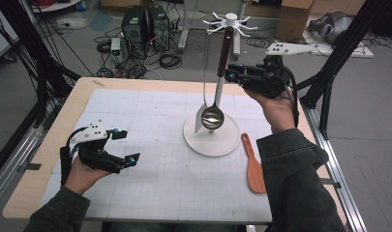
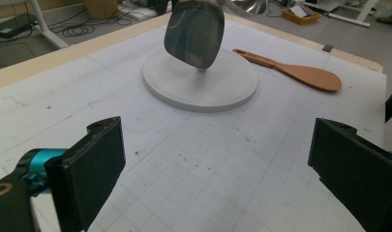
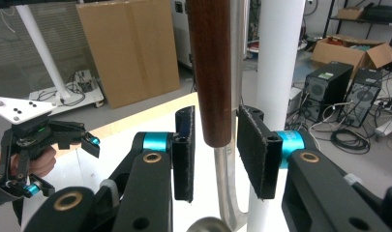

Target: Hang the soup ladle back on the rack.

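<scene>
Two tongs apart: right tongs (image 3: 215,152) flank ladle handle (image 3: 210,72), left tongs (image 2: 218,169) idle; no legible writing.

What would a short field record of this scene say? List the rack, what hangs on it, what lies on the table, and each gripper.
rack: white stand with a round base on the table
hanging: ladle with a dark wooden handle; a metal spatula beside it
lying flat: wooden spoon, to the right of the base
right gripper: jaws on either side of the ladle's handle, a small gap showing, not pressing
left gripper: jaws open, nothing between them, held above the table's left part
</scene>
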The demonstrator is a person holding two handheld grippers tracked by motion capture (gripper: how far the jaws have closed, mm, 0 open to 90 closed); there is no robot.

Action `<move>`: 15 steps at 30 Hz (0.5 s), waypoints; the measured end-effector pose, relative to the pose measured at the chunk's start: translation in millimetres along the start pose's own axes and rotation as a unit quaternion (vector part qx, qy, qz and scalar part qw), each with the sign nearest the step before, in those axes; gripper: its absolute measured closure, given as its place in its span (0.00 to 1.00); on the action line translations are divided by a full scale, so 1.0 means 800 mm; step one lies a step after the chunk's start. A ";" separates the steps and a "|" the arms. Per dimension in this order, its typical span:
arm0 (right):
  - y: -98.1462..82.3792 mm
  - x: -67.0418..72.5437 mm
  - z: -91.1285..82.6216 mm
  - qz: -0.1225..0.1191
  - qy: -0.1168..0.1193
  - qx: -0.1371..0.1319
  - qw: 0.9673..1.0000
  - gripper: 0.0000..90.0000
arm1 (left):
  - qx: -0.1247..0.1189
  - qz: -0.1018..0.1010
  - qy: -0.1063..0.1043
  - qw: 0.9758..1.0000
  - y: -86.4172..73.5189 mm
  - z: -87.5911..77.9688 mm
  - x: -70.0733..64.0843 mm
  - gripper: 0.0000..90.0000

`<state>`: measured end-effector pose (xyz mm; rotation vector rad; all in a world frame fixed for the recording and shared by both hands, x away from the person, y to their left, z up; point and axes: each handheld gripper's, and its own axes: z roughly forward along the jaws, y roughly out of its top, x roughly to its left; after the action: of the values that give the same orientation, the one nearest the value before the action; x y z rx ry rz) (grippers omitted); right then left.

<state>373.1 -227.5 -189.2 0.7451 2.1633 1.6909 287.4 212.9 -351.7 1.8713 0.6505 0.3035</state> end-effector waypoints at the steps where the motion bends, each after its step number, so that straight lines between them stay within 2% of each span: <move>1: 0.000 0.001 -0.002 0.000 0.000 -0.001 1.000 0.76 | 0.000 0.001 0.001 1.000 0.000 0.000 0.001 0.07; 5: 0.001 0.000 -0.007 -0.003 0.005 0.000 1.000 0.81 | 0.001 0.000 0.001 1.000 -0.001 -0.001 0.002 0.07; 11: 0.005 -0.001 -0.017 -0.014 0.010 0.013 1.000 0.96 | -0.001 -0.001 0.002 1.000 -0.001 0.000 0.002 0.07; 15: 0.011 -0.007 -0.022 -0.012 0.015 0.012 1.000 0.99 | 0.000 -0.001 0.001 1.000 -0.001 0.000 0.002 0.07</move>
<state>370.3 -243.5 -176.4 0.7019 2.2076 1.6759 288.7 214.2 -352.7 1.8696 0.6544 0.3037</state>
